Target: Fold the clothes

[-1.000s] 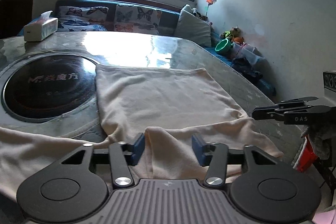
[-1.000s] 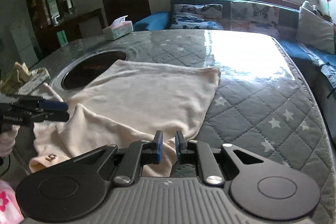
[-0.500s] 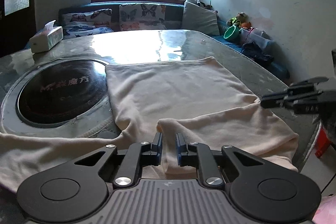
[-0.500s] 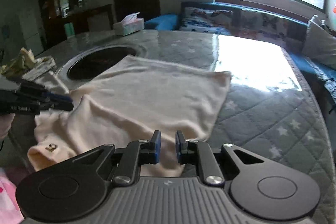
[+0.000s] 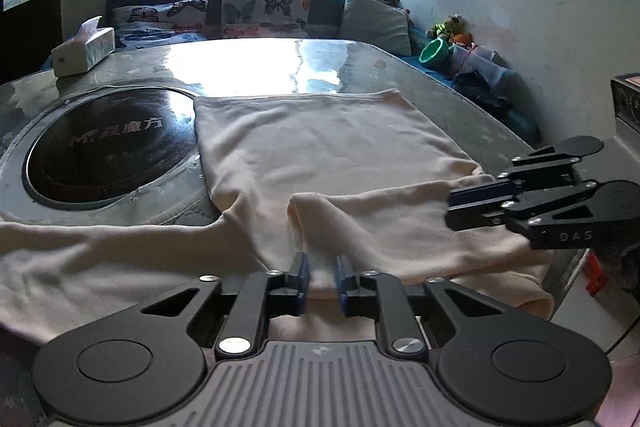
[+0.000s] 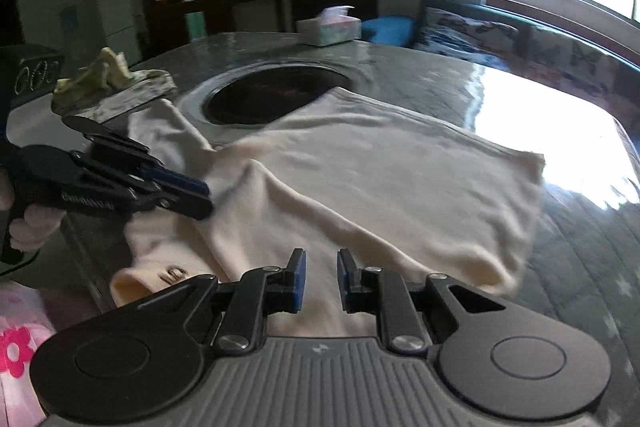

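Now, notes taken from the left wrist view, left to right.

Far left: dark round hob (image 5: 108, 147) set into the table (image 5: 460, 99). Not part of the job.

Near left: one sleeve (image 5: 80, 267) of the cream garment (image 5: 320, 147) trails out along the near edge, lying flat, untouched.

Centre: the garment's body lies flat, its long axis running from me away towards the window, straight hem at the far end. A raised ridge of cloth (image 5: 296, 211) runs from the body straight back into my left claw (image 5: 322, 275). Its jaws have just been closing and are now clamped on that ridge; cloth fills the space between the pads.

Right: the other sleeve (image 5: 400, 231) lies across the near edge, cuff drooping over the table's right corner. My right claw (image 5: 450, 207) hovers just over it, tips pointing left towards the ridge. Its jaws have just been opening a little; they stand slightly apart and I see no cloth pinched between them.

Judgement: the left claw is the one already on the work. The cloth lies ahead of it and away, so any fold must carry the pinched ridge along the long axis towards the far hem. The right claw, nearer the loose sleeve, needs its own pinch first.
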Motion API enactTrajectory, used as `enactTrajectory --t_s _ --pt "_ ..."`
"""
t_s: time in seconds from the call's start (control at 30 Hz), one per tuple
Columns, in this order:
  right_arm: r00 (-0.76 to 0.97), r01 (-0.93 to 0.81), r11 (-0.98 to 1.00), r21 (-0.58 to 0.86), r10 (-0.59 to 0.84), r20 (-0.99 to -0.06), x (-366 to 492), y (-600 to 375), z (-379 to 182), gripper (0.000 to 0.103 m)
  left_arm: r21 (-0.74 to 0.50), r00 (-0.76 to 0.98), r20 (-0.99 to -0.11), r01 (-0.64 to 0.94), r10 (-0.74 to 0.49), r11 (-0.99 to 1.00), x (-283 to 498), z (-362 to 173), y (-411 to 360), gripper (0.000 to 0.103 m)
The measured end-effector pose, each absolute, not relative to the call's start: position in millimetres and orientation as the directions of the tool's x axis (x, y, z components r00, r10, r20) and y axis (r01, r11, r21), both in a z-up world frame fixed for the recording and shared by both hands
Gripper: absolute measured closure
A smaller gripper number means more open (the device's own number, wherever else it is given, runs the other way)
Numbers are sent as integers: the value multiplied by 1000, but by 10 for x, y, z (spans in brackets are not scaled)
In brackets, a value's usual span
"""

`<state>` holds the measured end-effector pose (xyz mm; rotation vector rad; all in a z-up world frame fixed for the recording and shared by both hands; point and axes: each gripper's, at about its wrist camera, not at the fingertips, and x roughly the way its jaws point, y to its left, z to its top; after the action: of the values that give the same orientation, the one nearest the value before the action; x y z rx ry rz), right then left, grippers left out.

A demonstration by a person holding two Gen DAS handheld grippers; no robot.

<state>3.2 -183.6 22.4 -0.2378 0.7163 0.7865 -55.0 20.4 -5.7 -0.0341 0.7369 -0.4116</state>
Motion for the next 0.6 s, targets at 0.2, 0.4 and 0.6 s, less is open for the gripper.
enactTrajectory --t_s 0.2,0.4,0.6 --pt "453 -768 638 55 603 -657 153 -1467 219 87 -181 692 -619 336 -373 924 -635 -1 302 101" --pt "421 -811 585 17 604 -676 175 -1108 84 86 -198 736 -598 246 -316 949 -742 82 565 98" --pt "447 -836 547 -54 619 -646 31 -1009 219 86 -185 795 -585 60 -159 981 -817 145 998 82"
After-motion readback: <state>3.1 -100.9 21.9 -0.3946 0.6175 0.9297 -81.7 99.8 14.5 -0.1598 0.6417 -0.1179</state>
